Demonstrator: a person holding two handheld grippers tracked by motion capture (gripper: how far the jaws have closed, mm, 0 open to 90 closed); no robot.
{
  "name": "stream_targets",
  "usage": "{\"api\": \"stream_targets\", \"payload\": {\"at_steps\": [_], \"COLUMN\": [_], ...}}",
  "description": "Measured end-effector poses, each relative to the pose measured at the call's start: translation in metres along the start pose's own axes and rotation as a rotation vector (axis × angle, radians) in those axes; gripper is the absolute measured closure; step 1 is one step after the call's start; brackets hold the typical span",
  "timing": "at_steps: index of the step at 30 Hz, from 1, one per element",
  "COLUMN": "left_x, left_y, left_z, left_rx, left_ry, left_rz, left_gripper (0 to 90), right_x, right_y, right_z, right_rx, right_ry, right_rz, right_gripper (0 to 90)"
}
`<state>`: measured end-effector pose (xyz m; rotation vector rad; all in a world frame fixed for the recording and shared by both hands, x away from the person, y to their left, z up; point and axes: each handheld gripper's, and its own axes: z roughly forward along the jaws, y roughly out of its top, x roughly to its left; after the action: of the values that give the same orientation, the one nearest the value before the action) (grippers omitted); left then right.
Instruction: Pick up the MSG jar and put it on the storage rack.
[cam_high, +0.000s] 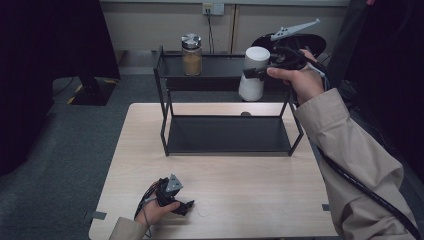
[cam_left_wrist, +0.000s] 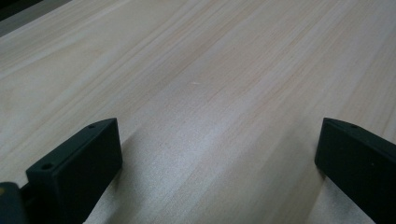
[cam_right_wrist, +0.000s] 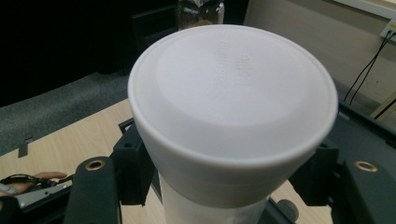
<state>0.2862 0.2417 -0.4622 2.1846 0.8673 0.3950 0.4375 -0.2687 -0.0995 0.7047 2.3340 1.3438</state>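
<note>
Up high, right tongs clamp white bottle over rack's top shelf edge — left tongs gape, empty.

On your pale wooden desk stands one black metal two-tier rack. You have two containers in the scene: one white plastic seasoning bottle with a wide white cap, and one clear glass jar with a silver lid and brown contents. You work two black handheld tongs, the left tongs and the right tongs, one in each hand. One white wall socket sits behind, with one black cable plugged in.
</note>
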Motion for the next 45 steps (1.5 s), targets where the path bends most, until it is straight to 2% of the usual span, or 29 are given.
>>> {"api": "stream_targets", "payload": {"at_steps": [8,21,29,36,41,45], "left_x": [0.0,0.0,0.0,0.0,0.0,0.0], "left_y": [0.0,0.0,0.0,0.001,0.001,0.001], "left_z": [0.0,0.0,0.0,0.0,0.0,0.0], "left_rx": [-0.001,-0.001,0.002,0.005,0.005,0.004], "left_ry": [0.0,0.002,0.001,0.002,0.002,0.003], "left_rz": [-0.001,0.0,0.001,0.004,0.003,0.003], "left_gripper": [0.0,0.0,0.0,0.0,0.0,0.0], "right_x": [-0.003,-0.009,-0.009,-0.019,-0.023,-0.03], "right_y": [0.021,0.041,0.058,0.059,0.057,0.054], "right_z": [0.006,0.026,0.04,0.055,0.071,0.081], "right_rx": [-0.011,-0.012,-0.005,-0.01,0.014,0.021], "right_ry": [-0.012,-0.056,-0.117,-0.133,-0.17,-0.172], "right_rz": [0.012,0.042,0.052,0.086,0.097,0.122], "right_gripper": [34.8,34.8,34.8,34.8,34.8,34.8]}}
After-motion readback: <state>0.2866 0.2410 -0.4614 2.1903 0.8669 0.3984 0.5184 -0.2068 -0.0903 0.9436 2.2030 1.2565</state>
